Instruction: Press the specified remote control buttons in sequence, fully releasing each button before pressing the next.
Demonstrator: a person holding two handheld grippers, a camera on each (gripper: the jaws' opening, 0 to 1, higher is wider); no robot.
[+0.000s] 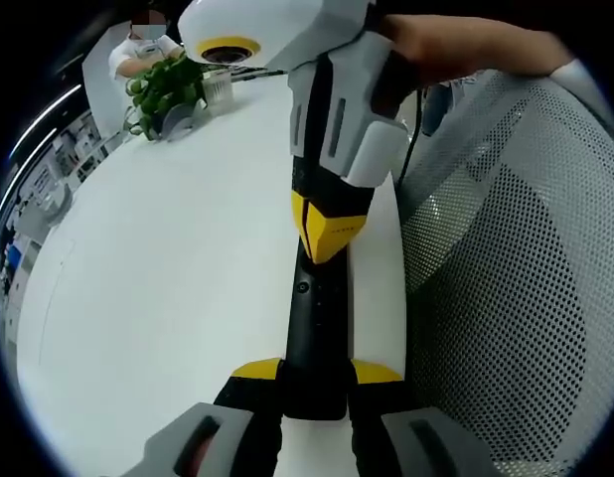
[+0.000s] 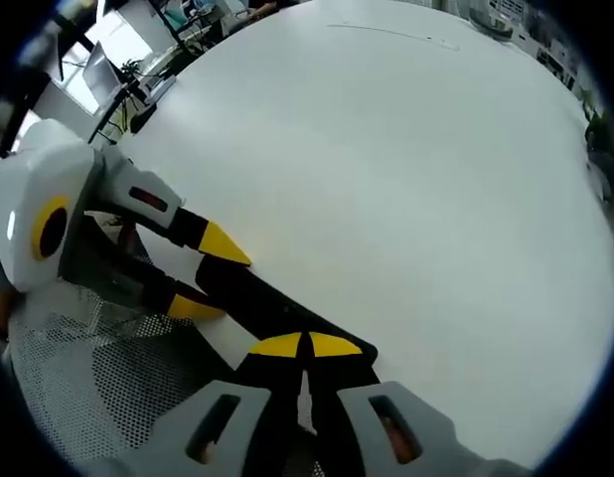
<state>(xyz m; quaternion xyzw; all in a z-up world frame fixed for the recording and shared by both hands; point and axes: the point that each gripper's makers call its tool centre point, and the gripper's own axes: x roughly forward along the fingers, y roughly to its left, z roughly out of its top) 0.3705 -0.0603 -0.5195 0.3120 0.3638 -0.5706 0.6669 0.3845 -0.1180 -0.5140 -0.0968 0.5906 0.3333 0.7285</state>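
At lower centre of the left gripper view, the left gripper [image 1: 315, 376] clamps the slim black remote control [image 1: 317, 328] above the white worktop [image 1: 168, 258], while the right gripper [image 1: 329, 243], jaws closed together, touches its top.

Remote control [image 1: 314, 338]: a long, slim black bar with a small round button visible on its upper face in the left gripper view. There it runs lengthwise from 6 o'clock toward 12 o'clock, its near end clamped between the yellow-tipped jaws of the left tool [image 1: 317, 373] and its far end under the closed yellow tips of the right tool [image 1: 330, 234]. It lies along the edge of the white surface [image 1: 168, 288]. In the right gripper view the remote control [image 2: 257, 298] runs diagonally from centre toward 9 o'clock.
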